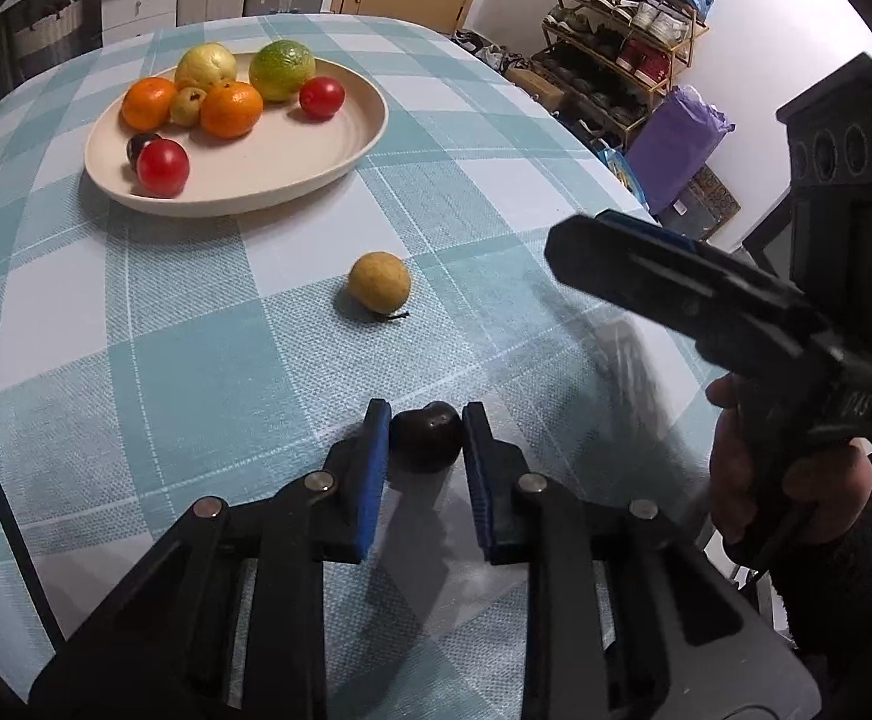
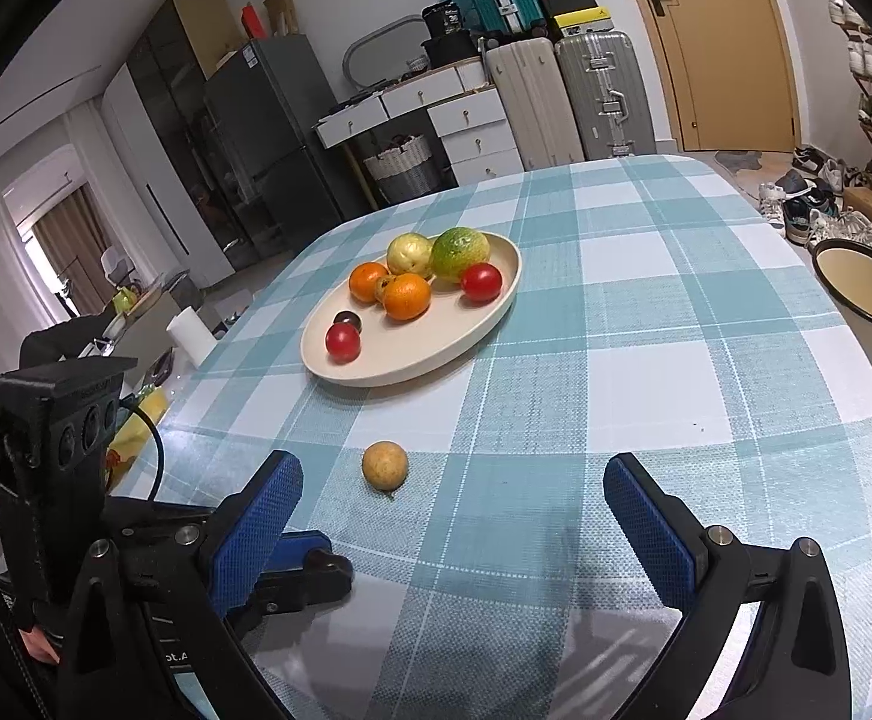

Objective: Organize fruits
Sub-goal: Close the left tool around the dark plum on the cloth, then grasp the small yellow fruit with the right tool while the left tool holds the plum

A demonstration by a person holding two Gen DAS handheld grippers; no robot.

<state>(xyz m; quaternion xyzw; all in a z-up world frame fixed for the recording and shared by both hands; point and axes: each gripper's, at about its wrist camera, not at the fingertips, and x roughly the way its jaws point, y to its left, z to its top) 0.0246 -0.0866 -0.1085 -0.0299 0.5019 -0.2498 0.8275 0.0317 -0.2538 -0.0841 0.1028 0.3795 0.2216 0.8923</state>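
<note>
A small dark plum (image 1: 425,435) rests on the checked tablecloth, and my left gripper (image 1: 426,411) is shut on it, a blue pad against each side. Further ahead on the cloth lies a yellow-brown round fruit (image 1: 379,280) (image 2: 384,465). At the far left, the cream oval plate (image 1: 292,162) (image 2: 436,342) holds two oranges, yellow and green fruits, two red ones and a dark one. My right gripper (image 2: 453,471) hovers open and empty, short of the yellow-brown fruit. It shows at the right of the left wrist view (image 1: 616,258). Its left finger hides the plum in the right wrist view.
The table's right edge drops off beside a shoe rack (image 1: 628,30), a purple bag (image 1: 676,144) and a cream bin (image 2: 862,294). Suitcases (image 2: 568,102) and white drawers (image 2: 472,120) stand beyond the far edge. A hand (image 1: 754,468) holds the right gripper's handle.
</note>
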